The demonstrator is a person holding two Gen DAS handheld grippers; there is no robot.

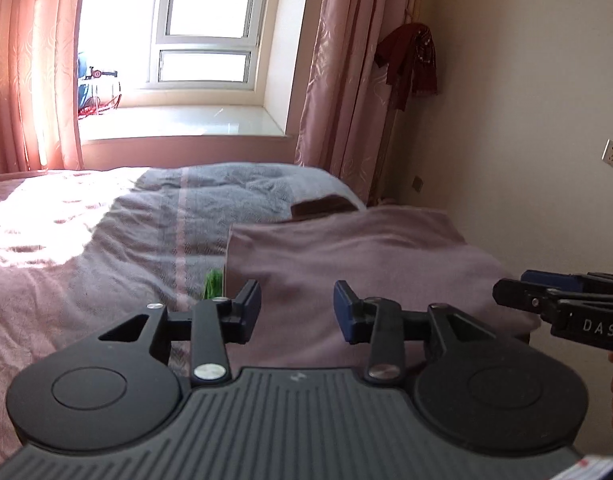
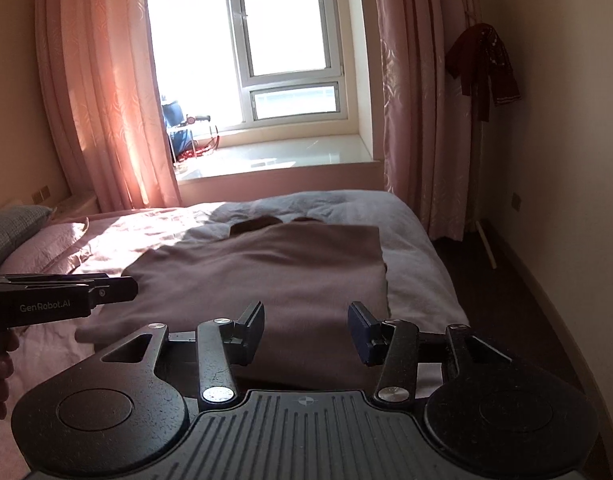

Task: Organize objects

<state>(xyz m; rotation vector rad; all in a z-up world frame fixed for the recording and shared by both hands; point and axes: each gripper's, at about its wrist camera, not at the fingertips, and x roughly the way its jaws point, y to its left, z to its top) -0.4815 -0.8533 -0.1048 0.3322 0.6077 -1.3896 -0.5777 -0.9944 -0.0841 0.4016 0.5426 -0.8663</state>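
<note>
A mauve folded blanket (image 1: pixel 370 256) lies flat on the bed, also in the right wrist view (image 2: pixel 282 268). A brown item (image 1: pixel 322 205) peeks out at its far edge, shown too in the right wrist view (image 2: pixel 254 224). A small green thing (image 1: pixel 213 282) sticks out by the blanket's left edge. My left gripper (image 1: pixel 297 308) is open and empty, hovering above the blanket's near part. My right gripper (image 2: pixel 306 330) is open and empty above the blanket's near edge. Each gripper appears at the side of the other's view (image 1: pixel 502 292) (image 2: pixel 130 286).
The bed (image 2: pixel 418 264) has a grey-lilac quilt (image 1: pixel 210 200) and pillows (image 2: pixel 42 244) at the left. A window sill (image 2: pixel 290 152) with blue and red items lies beyond. Pink curtains (image 2: pixel 410 120) flank it. A dark red garment (image 2: pixel 482 64) hangs at the right wall.
</note>
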